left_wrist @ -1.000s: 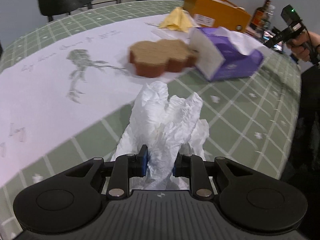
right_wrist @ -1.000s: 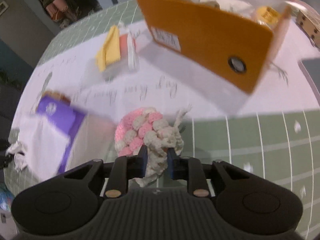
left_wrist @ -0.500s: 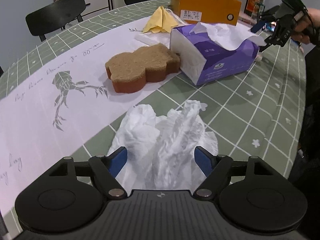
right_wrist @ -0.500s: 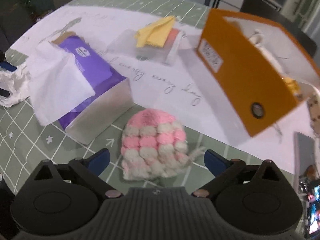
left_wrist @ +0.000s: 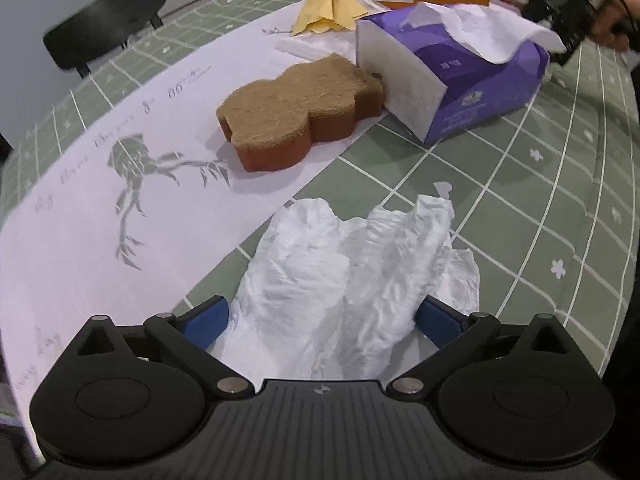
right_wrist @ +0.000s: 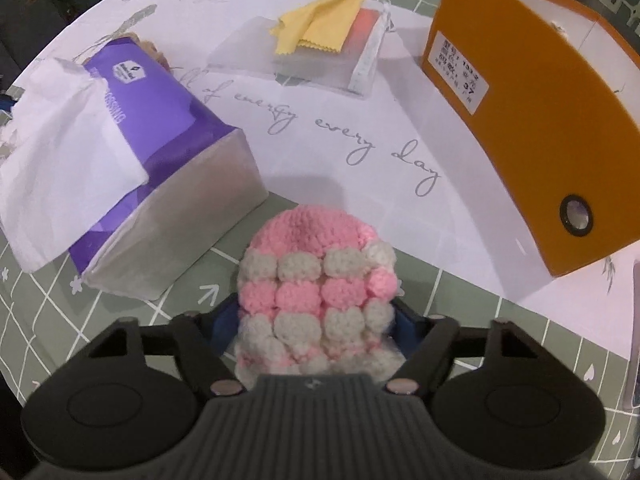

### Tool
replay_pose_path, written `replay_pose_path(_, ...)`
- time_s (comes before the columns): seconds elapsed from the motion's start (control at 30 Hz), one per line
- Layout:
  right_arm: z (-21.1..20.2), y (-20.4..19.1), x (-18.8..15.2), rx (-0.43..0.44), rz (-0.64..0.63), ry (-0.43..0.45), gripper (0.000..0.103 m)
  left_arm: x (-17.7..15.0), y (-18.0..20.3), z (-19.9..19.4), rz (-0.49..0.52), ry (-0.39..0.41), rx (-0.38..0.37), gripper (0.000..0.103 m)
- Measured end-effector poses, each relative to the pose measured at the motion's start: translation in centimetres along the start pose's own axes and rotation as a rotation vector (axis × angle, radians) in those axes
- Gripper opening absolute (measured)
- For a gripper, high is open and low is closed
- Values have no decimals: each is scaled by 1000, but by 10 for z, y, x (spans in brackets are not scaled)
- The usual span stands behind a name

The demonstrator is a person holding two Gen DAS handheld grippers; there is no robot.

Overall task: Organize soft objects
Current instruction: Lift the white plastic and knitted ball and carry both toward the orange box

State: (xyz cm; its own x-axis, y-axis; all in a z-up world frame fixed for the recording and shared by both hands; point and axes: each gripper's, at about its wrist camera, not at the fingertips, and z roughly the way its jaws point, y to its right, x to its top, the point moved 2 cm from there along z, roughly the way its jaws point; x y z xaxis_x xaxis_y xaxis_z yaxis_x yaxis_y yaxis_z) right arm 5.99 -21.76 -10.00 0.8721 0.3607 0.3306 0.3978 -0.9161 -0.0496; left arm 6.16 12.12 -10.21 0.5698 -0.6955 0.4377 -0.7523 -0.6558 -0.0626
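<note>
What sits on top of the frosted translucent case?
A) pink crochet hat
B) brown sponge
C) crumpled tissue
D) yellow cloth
D: in the right wrist view the yellow cloth lies draped over the translucent case, while the crochet hat is on the green tablecloth nearer the camera.

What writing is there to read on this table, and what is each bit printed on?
"of every every day": cursive on the white runner.
"37": bottom line of the orange box label; its upper lines are too small to read.
Purple tissue pack: logo and lettering too blurred to read.
Script beside the runner's bird drawing: too faint to read.
</note>
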Motion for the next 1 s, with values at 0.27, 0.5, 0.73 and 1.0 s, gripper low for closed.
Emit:
replay_pose_path(0.27,-10,-5,-13,0,-3,8,62,-4,6,-14,-29,31,-100,43)
replay_pose_path(0.5,-28,-15,-25,10,-23,20,60,-3,32,-34,45,29,-139,26)
replay_pose_path(0.73,-50,-40,-47,9,-120,-11,56,13,66,-61,126,81,-239,26)
replay_pose_path(1.0,-76,-67,-62,46,-181,18,56,75,112,-74,221,199,-357,27)
